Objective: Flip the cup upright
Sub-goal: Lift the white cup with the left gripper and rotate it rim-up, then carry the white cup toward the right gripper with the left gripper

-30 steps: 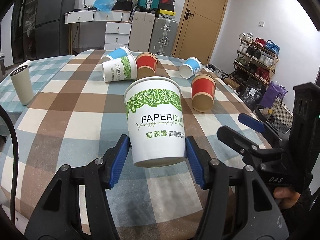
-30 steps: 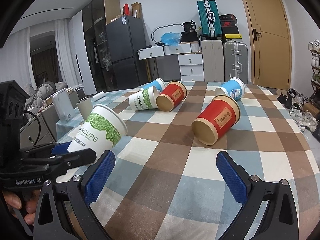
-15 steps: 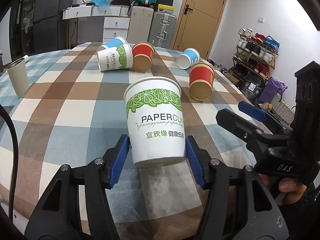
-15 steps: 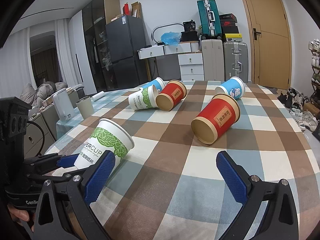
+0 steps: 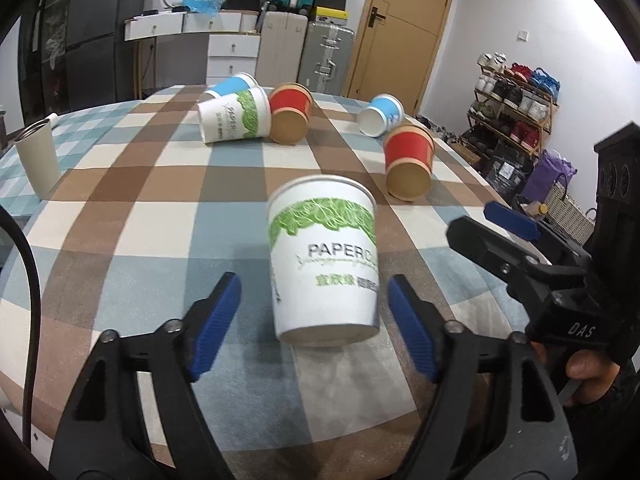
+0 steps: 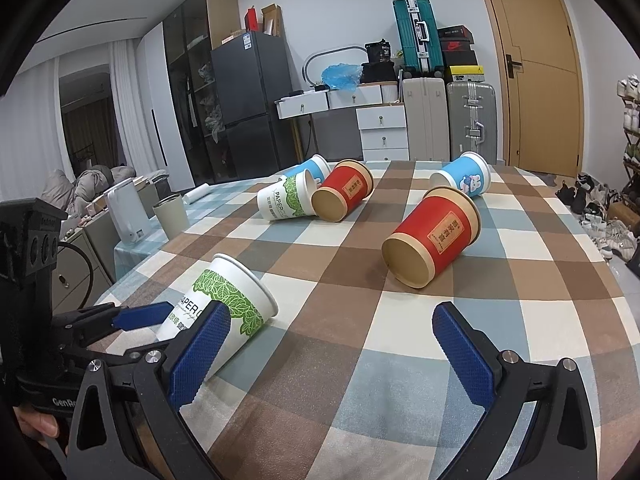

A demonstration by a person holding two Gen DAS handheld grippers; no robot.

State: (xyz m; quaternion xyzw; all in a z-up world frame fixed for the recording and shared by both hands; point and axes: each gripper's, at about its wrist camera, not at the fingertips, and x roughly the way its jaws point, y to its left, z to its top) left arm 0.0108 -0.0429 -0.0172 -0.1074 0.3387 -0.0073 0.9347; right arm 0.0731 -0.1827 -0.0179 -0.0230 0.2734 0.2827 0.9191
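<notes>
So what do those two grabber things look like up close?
Both are black plastic frames with silver screws and bumpy blue pads on the fingers. The left gripper has a black cable beside it. The right gripper shows white letters "DAS" on its body in the left view.

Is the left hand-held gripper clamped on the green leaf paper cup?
No, the left hand-held gripper is open, gaps showing either side of the green leaf paper cup.
</notes>
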